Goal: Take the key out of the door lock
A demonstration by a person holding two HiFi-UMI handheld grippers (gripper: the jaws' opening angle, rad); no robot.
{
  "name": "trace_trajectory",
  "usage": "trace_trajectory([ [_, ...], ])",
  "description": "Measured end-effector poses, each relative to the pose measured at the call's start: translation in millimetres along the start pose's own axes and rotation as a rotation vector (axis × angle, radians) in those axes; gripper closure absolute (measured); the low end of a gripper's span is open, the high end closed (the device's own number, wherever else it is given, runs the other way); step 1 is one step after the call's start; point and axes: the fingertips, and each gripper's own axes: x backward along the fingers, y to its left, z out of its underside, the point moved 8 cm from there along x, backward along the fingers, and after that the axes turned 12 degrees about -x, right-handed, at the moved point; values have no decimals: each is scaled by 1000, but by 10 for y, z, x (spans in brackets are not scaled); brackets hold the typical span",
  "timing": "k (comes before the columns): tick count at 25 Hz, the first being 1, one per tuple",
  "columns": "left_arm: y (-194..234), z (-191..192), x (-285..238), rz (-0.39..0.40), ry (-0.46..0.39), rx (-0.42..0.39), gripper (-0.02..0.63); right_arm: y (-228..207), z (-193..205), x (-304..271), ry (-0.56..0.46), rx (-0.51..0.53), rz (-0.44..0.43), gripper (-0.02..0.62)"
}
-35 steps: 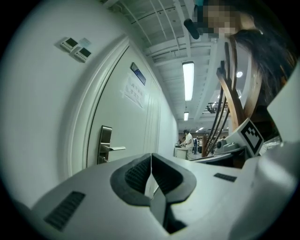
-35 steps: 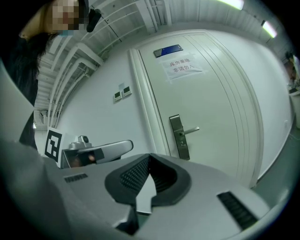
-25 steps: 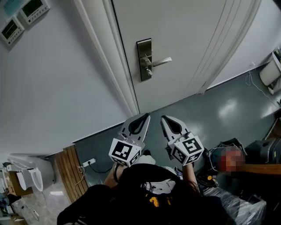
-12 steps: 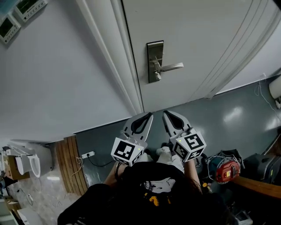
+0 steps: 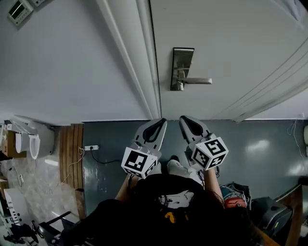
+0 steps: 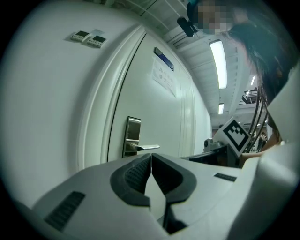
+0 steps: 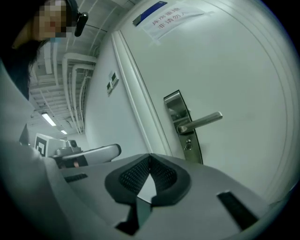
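Note:
A steel lock plate [image 5: 182, 67] with a lever handle [image 5: 197, 80] sits on the white door [image 5: 231, 48]. A small key [image 5: 178, 87] sticks out below the lever; in the right gripper view the key [image 7: 187, 145] shows under the handle [image 7: 201, 122]. My left gripper [image 5: 158, 124] and right gripper [image 5: 186, 121] are side by side near my body, well short of the door, both shut and holding nothing. In the left gripper view the lock plate [image 6: 132, 136] stands beyond the closed left gripper [image 6: 151, 155]. The right gripper [image 7: 150, 155] also points toward the lock.
The door frame [image 5: 144, 57] runs left of the lock, with white wall beyond and a control panel [image 5: 19, 8] high up. Wooden planks [image 5: 71, 153] and a wall socket [image 5: 90, 147] lie at the left. Equipment [image 5: 236, 197] sits on the grey floor at the lower right.
In the head view the lock plate has slid right and downward and stands more upright. The floor clutter at right has mostly left the picture. Both grippers stay shut side by side.

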Motion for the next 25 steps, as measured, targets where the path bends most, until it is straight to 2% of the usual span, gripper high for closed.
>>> trace_trajectory([
  [8, -189, -28, -33, -91, 19, 6, 596, -402, -99, -185, 32, -122, -75, 591],
  [17, -287, -31, 57, -181, 32, -9, 597, -945, -166, -623, 58, -313, -66, 585],
  [19, -301, -29, 63, -194, 32, -14, 596, -1030, -169, -726, 75, -369, -79, 507],
  [25, -341, -56, 60, -217, 35, -22, 597, -1235, -215, -983, 59, -605, -96, 451],
])
